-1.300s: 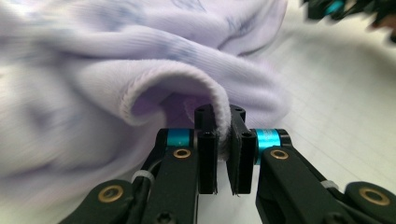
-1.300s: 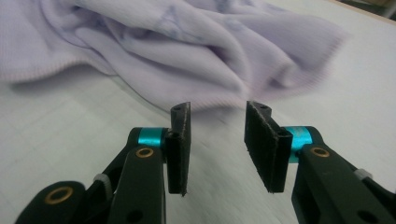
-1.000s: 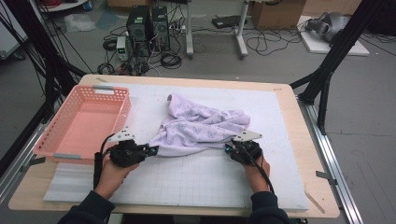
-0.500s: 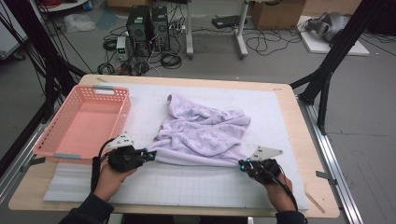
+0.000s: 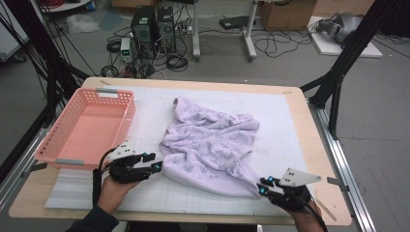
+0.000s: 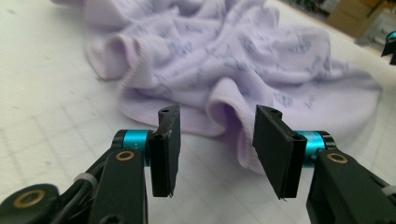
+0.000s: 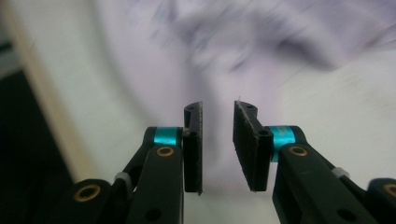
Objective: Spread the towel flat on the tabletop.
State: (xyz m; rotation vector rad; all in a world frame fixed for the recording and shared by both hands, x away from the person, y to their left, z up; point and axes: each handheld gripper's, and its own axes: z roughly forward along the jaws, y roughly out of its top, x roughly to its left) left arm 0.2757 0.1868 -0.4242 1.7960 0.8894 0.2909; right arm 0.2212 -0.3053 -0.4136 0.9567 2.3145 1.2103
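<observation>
Lying crumpled on the white mat [image 5: 290,130] of the tabletop [image 5: 316,159], a lilac garment [image 5: 212,145] printed with small dark figures is seen just beside the pink basket [image 5: 87,128], on the side away from the basket's outer wall. One hem of the garment is stretched out toward the near corner of the mat, well apart from the basket. The left claw [image 5: 155,162] is found at the garment's near edge, between basket and cloth; its jaws have just been opening and stand apart, a fold of fabric lying just beyond them, unpressed. The right claw [image 5: 261,186] is placed at the stretched hem, far from the basket; its jaws have just been opening slightly, and a narrow gap with nothing gripped is shown in the blurred right gripper view.
</observation>
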